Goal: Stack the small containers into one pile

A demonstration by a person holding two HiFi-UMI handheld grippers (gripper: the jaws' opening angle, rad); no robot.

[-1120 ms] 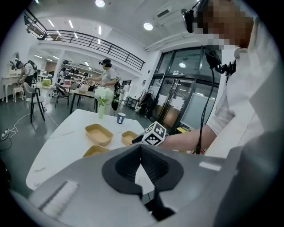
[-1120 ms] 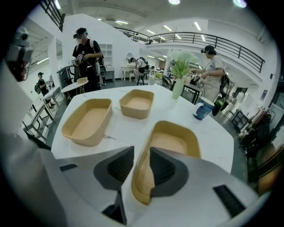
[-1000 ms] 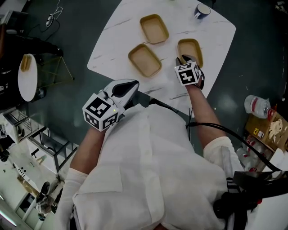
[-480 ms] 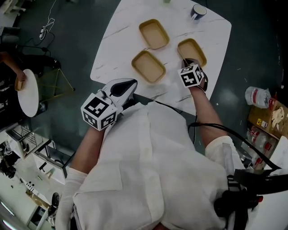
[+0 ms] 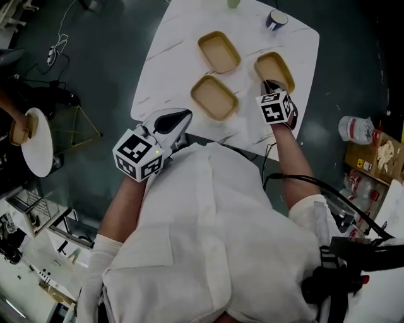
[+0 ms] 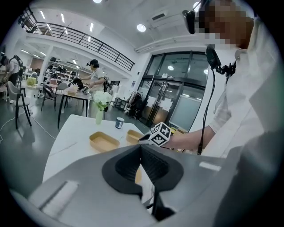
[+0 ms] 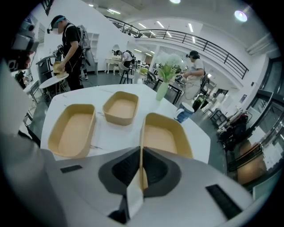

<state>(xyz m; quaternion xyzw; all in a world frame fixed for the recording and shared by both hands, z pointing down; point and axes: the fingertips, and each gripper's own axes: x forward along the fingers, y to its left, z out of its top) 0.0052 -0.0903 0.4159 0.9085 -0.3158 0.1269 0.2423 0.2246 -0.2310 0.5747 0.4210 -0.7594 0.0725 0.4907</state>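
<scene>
Three tan oblong containers lie open side up on the white marble table (image 5: 167, 57): a far one (image 5: 218, 52), a near one (image 5: 214, 97) and a right one (image 5: 274, 69). My right gripper (image 5: 270, 86) is at the right container's near end, and its jaws are shut on that container's rim. In the right gripper view the held container (image 7: 162, 135) runs ahead of the right gripper (image 7: 141, 153), with the others (image 7: 71, 130) (image 7: 120, 106) to its left. My left gripper (image 5: 180, 117) hovers off the table's near edge, shut and empty (image 6: 141, 148).
A blue-and-white cup (image 5: 276, 19) and a vase with flowers (image 7: 162, 91) stand at the table's far side. On the floor are a round side table (image 5: 38, 135) at the left and boxes and a plastic bag (image 5: 369, 154) at the right. People stand farther off.
The head view has shifted a little. My right gripper stays at the right container's near rim and my left gripper has barely moved.
</scene>
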